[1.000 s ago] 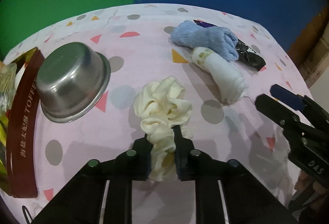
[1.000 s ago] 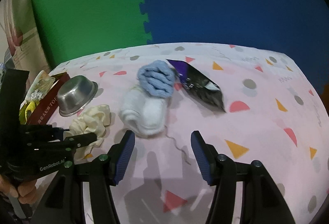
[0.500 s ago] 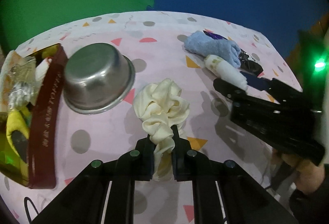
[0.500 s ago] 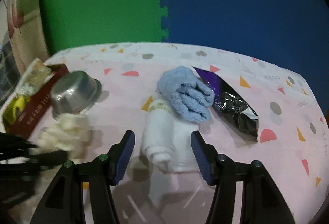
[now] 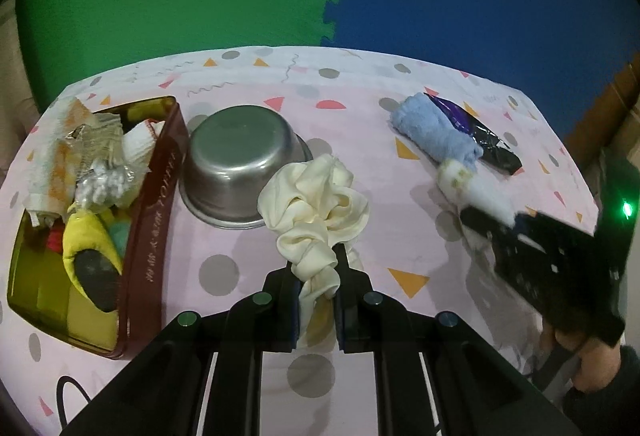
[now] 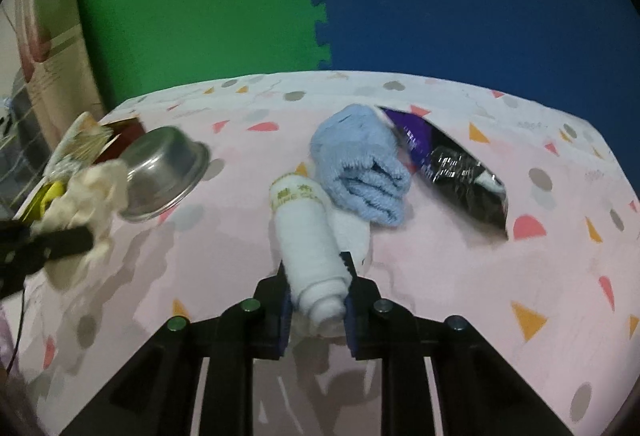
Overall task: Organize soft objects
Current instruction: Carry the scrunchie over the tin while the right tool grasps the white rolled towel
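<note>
Left tongs [image 5: 316, 276] pinch cream scrunchie [image 5: 316, 212]; right tongs [image 6: 316, 292] closing around white towel roll [image 6: 308, 236].

Motion blur smears the right gripper [image 5: 520, 232] in the left wrist view, hiding whether its pads press the white rolled towel [image 5: 476, 192]. The foil packet [image 6: 452, 168] lies partly hidden under the blue towel [image 6: 360, 164]. The tin's [image 5: 154, 204] heaped contents overlap and cannot be told apart.

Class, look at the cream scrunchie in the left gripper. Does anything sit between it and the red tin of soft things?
Yes. The upturned steel bowl sits on the table between the cream scrunchie, pinched in the left gripper, and the red tin, right against the tin's wall.
</note>
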The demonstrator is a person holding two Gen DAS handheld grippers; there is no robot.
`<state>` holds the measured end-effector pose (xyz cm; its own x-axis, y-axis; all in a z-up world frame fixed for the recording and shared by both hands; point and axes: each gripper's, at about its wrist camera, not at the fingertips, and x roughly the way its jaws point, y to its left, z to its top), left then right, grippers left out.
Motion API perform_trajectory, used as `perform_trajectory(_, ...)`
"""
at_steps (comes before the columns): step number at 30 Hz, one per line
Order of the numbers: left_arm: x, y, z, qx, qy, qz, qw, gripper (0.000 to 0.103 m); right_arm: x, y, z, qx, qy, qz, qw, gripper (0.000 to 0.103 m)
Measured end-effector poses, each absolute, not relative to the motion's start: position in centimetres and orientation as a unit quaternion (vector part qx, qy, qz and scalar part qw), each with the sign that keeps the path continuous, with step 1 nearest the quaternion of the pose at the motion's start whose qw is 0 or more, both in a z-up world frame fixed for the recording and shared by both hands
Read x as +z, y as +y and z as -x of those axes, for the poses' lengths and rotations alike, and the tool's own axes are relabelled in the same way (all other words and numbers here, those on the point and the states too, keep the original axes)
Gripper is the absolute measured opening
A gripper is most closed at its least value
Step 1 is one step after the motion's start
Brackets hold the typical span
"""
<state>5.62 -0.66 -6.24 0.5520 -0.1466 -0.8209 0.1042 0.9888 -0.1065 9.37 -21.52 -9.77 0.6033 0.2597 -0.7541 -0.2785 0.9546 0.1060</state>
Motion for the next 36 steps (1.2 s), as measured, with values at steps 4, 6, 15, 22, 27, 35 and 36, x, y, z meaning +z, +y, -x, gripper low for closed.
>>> perform_trajectory(4, -5.8, -0.2, -5.2, -0.068, 0.465, 0.026, 0.882, 0.011, -10.0, -21.1, -8.0, 0.167, 0.422, 0.016, 0.891, 0.02)
perform_trajectory(6, -5.5, -0.1, -5.0, -0.067, 0.463, 0.022, 0.883, 0.011, -10.0, -21.1, -7.8, 0.167, 0.421, 0.016, 0.891, 0.02)
perform_trajectory(15, -3.6, 2.5, -4.5, -0.034, 0.453, 0.022, 0.89, 0.011, -10.3, -21.2, -8.0, 0.171, 0.426, 0.011, 0.888, 0.02)
perform_trajectory(22, -1.8, 7.4, -4.1, 0.028, 0.432, 0.026, 0.901, 0.011, -10.4, -21.3, -8.1, 0.172, 0.428, 0.007, 0.887, 0.02)
perform_trajectory(27, -1.4, 12.4, -3.7, 0.085, 0.429, 0.035, 0.899, 0.011, -10.4, -21.4, -8.0, 0.173, 0.429, 0.005, 0.887, 0.02)
perform_trajectory(35, -3.3, 18.0, -2.7, 0.143, 0.45, 0.046, 0.88, 0.011, -10.4, -21.3, -8.0, 0.172, 0.429, 0.005, 0.887, 0.02)
perform_trajectory(36, -3.7, 18.5, -2.7, 0.147, 0.453, 0.047, 0.878, 0.011, -10.4, -21.4, -8.0, 0.173, 0.429, 0.005, 0.887, 0.02)
